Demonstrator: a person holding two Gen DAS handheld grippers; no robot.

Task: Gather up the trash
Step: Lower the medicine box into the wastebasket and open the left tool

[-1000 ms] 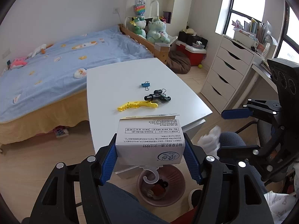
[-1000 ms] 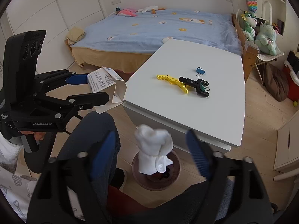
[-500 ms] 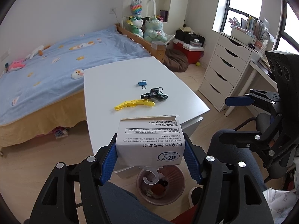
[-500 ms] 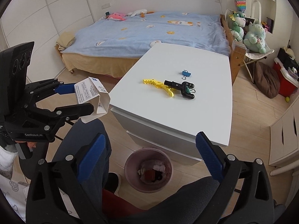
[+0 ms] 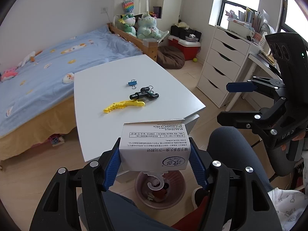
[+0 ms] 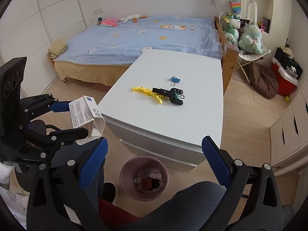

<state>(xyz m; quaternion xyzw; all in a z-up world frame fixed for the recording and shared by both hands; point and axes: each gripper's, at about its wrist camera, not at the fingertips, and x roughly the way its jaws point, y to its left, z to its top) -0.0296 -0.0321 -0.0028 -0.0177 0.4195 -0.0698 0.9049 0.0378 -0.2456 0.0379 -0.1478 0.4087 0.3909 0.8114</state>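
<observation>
Bedroom, white surface, pink bin on floor below. Left gripper clamps white card packaging above bin. Right gripper spread wide, holding nothing.

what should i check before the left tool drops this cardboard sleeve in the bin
1. Left tool shut on the cardboard sleeve: ok.
2. Pink trash bin open, with room inside: ok.
3. Sleeve directly over the bin: cannot tell; in the left view it overlaps the rim, in the right view it sits off to the left.
4. Right tool open, empty, clear of the sleeve: ok.
5. Plastic hook hanging free below the sleeve: ok.
</observation>
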